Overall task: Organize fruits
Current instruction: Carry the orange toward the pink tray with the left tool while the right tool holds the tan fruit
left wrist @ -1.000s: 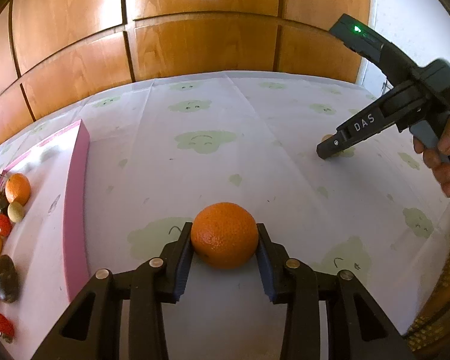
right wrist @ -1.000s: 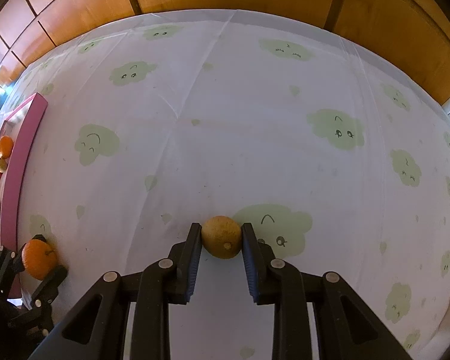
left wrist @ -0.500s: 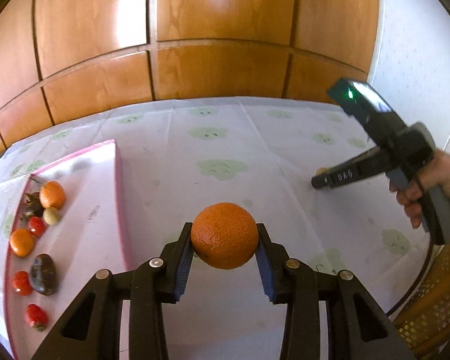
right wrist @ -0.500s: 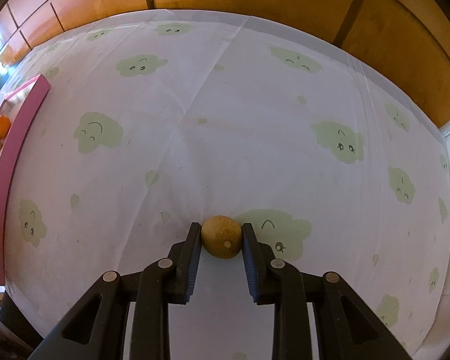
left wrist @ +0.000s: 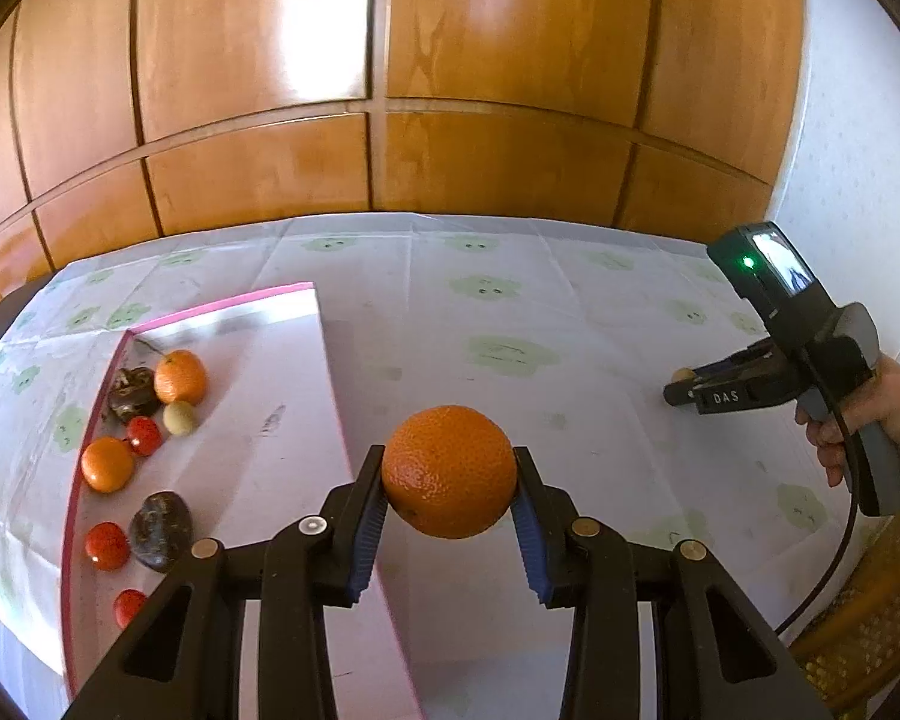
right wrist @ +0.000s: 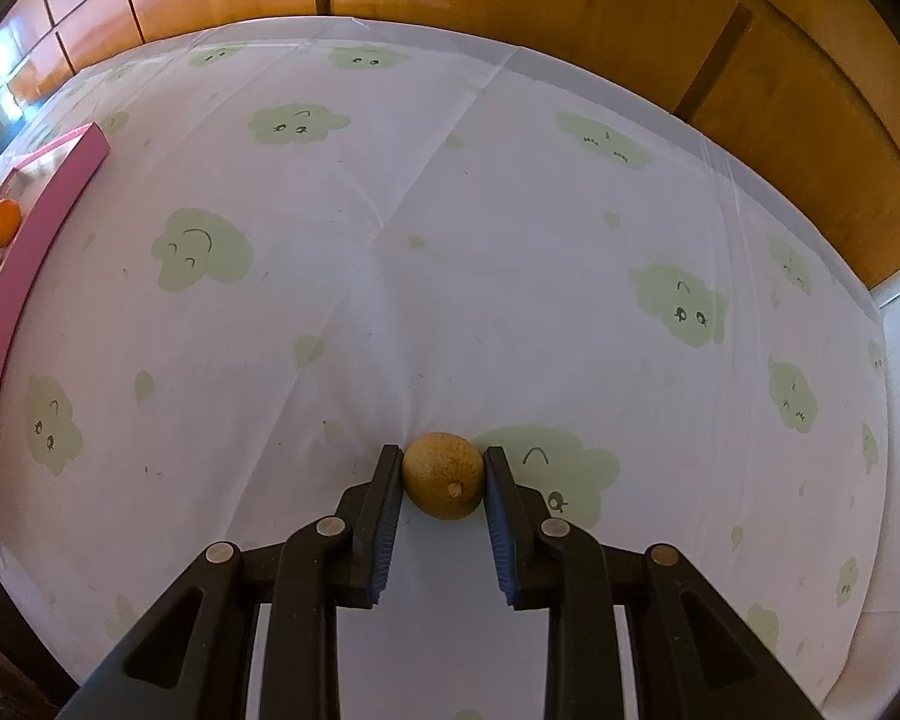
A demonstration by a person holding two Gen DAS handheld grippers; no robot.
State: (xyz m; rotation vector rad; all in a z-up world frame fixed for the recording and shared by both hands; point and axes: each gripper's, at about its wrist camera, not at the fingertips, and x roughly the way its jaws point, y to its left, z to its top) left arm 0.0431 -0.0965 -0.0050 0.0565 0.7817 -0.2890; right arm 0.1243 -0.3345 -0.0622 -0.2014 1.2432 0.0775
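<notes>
Since the earlier frame my left gripper (left wrist: 449, 495) has come up and swung toward the tray, so the wood paneling now fills the top half of the left wrist view and the whole pink-rimmed tray (left wrist: 330, 360) has slid in at centre left.

Going left to right in that view: the tray holds a cluster along its left edge, namely a mandarin (left wrist: 180, 377) at upper left with a dark fruit (left wrist: 131, 393) touching it, a small pale green fruit (left wrist: 179, 417) just below, a red one (left wrist: 144, 435), another mandarin (left wrist: 107, 464), then a second dark fruit (left wrist: 161, 522) with two more red ones (left wrist: 107, 545) near the lower left. Dead centre, my left gripper is pinching the big orange (left wrist: 449, 471), both pads pressed on its sides, and it hangs over the tray's right rim.

At the right edge I can see my right gripper (left wrist: 681, 384) with a hand (left wrist: 870, 414) on its handle, tips down at the cloud-print cloth on the surface (left wrist: 570, 300).

Right wrist view: tray rim (right wrist: 30, 240) far left with a mandarin (right wrist: 3, 221) peeking in. Bottom centre, the right gripper (right wrist: 444, 480) is squeezed on a small brownish-yellow fruit (right wrist: 444, 474). Can't tell for sure if it's touching the cloth or just off it.
</notes>
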